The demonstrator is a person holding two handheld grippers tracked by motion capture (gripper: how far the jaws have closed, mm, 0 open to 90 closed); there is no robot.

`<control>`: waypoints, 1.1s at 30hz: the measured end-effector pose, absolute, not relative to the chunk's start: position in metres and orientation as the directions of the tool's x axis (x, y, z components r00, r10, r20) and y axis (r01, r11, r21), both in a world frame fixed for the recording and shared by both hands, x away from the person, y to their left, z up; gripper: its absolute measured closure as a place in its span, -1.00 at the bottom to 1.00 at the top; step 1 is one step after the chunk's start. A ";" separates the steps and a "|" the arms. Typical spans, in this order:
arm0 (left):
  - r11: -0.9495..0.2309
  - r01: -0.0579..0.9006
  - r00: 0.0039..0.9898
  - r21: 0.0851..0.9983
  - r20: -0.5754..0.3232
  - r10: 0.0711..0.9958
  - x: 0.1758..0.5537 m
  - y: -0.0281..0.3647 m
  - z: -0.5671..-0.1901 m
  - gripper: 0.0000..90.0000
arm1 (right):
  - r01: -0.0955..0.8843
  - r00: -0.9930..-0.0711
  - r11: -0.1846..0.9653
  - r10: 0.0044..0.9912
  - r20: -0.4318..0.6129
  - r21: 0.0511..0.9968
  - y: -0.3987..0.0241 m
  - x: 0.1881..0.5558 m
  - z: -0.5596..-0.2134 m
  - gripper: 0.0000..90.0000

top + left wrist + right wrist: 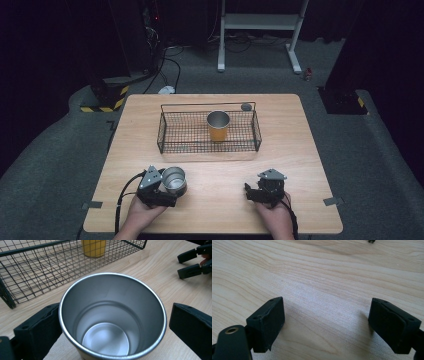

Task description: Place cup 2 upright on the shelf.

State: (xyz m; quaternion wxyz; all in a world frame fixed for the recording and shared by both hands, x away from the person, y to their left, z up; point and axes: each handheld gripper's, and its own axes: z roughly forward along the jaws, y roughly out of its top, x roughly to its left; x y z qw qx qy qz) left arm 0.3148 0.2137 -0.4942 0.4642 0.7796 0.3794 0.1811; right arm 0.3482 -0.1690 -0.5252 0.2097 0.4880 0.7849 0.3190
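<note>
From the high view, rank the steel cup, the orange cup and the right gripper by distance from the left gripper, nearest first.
1. Steel cup: between the left gripper jaws.
2. Right gripper: across the table's near edge.
3. Orange cup: upright in the wire basket, farther back.

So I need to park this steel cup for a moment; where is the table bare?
Bare wood lies between the steel cup and the right tongs, and in strips either side of the basket. The basket itself is bare left of the yellow cup. It is crowded by the left tongs.
</note>
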 end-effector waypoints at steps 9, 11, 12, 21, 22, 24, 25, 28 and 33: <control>-0.285 0.424 0.632 0.860 -0.056 0.773 0.313 0.216 -0.501 -0.98 | 0.632 -0.437 0.322 0.899 -0.019 0.705 -0.169 0.348 -0.525 -0.69; -0.284 0.420 0.629 0.862 -0.052 0.775 0.313 0.216 -0.502 -0.97 | 0.632 -0.436 0.321 0.900 -0.019 0.705 -0.169 0.348 -0.525 -0.69; -0.281 0.415 0.629 0.865 -0.050 0.776 0.313 0.217 -0.502 -0.94 | 0.632 -0.436 0.321 0.900 -0.019 0.705 -0.169 0.348 -0.525 -0.69; -0.243 0.408 0.625 0.880 -0.075 0.777 0.316 0.216 -0.503 -0.78 | 0.632 -0.437 0.321 0.899 -0.018 0.705 -0.170 0.348 -0.525 -0.69; -0.255 0.404 0.626 0.878 -0.062 0.778 0.316 0.215 -0.504 -0.77 | 0.632 -0.437 0.321 0.899 -0.018 0.705 -0.170 0.348 -0.525 -0.69; -0.268 0.399 0.628 0.877 -0.048 0.777 0.316 0.215 -0.505 -0.77 | 0.636 -0.433 0.316 0.901 -0.013 0.705 -0.169 0.347 -0.525 -0.69; -0.270 0.400 0.626 0.876 -0.046 0.778 0.315 0.215 -0.505 -0.77 | 0.636 -0.433 0.316 0.901 -0.013 0.705 -0.169 0.347 -0.525 -0.69; -0.266 0.396 0.620 0.879 -0.043 0.783 0.315 0.216 -0.506 -0.75 | 0.636 -0.433 0.316 0.901 -0.013 0.704 -0.169 0.347 -0.525 -0.69; -0.270 0.380 0.625 0.885 -0.030 0.780 0.313 0.216 -0.506 -0.66 | 0.635 -0.435 0.317 0.901 -0.014 0.705 -0.170 0.347 -0.525 -0.69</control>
